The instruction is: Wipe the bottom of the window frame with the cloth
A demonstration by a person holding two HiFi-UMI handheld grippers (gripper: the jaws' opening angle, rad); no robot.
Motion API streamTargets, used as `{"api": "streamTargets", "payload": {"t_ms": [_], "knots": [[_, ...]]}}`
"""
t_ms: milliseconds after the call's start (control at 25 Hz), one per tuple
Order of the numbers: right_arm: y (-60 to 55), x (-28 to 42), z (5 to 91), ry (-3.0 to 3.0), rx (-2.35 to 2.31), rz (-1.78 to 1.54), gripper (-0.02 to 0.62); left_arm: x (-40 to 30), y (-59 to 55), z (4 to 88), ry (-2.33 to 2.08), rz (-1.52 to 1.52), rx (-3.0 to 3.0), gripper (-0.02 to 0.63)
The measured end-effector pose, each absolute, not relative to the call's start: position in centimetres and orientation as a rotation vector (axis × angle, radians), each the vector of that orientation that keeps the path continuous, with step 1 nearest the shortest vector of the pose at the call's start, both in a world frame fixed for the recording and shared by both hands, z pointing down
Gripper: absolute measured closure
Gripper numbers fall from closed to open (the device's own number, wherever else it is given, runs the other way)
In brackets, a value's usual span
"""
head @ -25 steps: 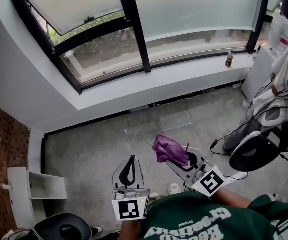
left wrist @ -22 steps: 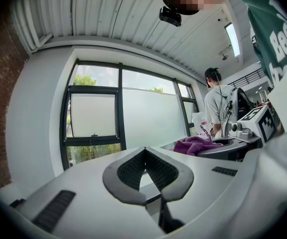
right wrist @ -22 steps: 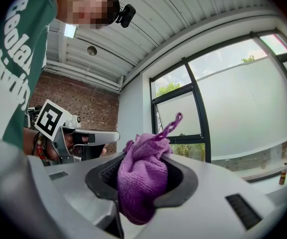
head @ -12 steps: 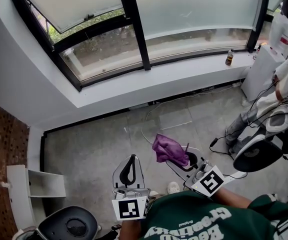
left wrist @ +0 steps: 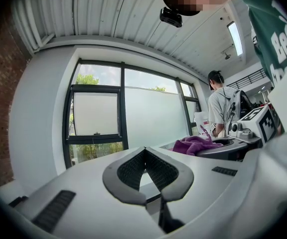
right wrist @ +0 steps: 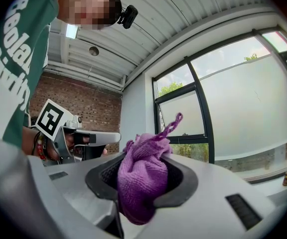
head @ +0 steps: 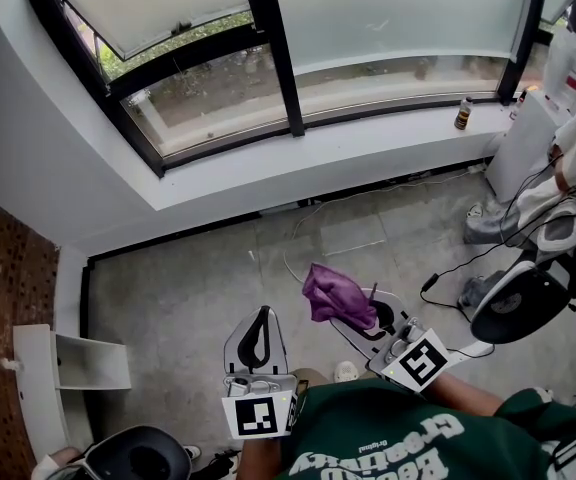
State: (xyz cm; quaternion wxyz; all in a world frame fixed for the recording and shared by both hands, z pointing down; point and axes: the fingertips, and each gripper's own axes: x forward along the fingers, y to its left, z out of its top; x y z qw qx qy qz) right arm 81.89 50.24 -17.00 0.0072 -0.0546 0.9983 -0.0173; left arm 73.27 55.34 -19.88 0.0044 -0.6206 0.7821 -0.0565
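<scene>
Cloth sits clamped in right tool; left tool closed, empty, both aimed toward window frame.

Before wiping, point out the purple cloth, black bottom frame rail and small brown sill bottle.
Purple cloth (head: 328,293): head view, bunched middle.
Black bottom frame rail (head: 388,111): head view, right stretch.
Small brown bottle (head: 461,115): head view, body.

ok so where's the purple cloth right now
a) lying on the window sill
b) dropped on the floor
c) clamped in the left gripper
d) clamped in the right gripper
d: the purple cloth sits bunched between the jaws of the right gripper, while the left gripper is closed with nothing in it.
</scene>
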Motion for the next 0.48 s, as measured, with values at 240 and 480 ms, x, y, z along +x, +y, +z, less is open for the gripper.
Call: {"api": "streamTargets", "payload": {"t_ms": [240, 480], "knots": [[49.4, 81.2, -17.2, 3.114, -0.187, -0.056, 0.445, 72.7, 54.3, -20.3, 2.425, -0.178, -1.950, 0.600], [48.1, 80.5, -16.8, 3.104, -0.200, -0.050, 0.445, 71.9, 53.2, -20.5, 2.410, -0.175, -1.939, 0.600]]}}
